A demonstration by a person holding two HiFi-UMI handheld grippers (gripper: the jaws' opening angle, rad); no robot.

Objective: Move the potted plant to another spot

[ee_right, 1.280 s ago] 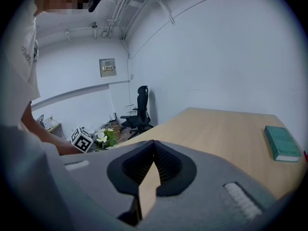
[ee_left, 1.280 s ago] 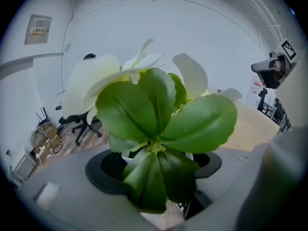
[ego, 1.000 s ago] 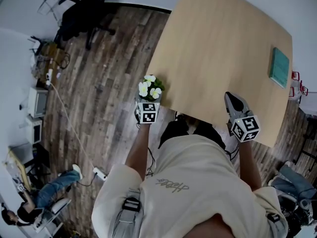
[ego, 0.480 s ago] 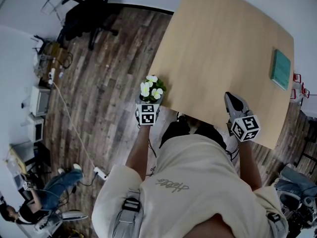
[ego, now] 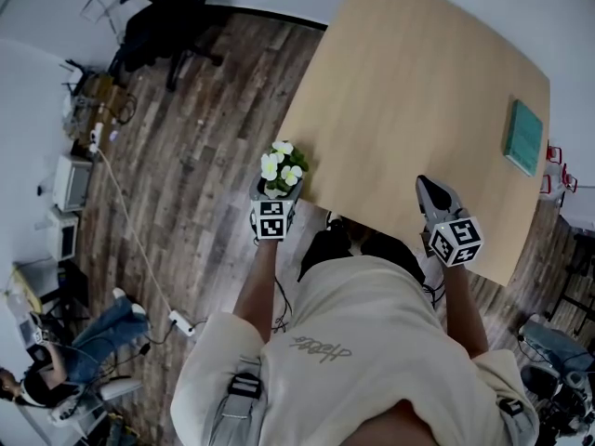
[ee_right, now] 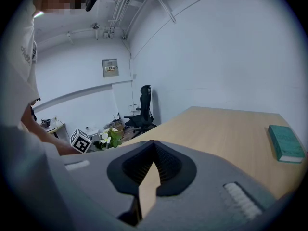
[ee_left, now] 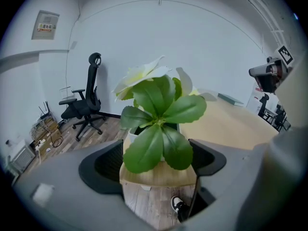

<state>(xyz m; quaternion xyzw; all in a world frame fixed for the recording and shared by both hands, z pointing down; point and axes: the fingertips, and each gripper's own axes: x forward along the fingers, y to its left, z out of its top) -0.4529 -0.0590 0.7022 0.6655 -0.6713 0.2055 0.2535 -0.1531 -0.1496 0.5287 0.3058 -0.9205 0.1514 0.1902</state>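
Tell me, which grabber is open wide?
The left gripper: its jaws have just been opening and stand wide apart with the potted plant between them, not pressing it. The right gripper has its jaws shut together.

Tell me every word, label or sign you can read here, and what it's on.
None reads clearly.
Wall sign: too small and blurred.
Script print on the shirt: upside down, illegible.
Marker cubes: square patterns, no words.
Teal book: no print visible.
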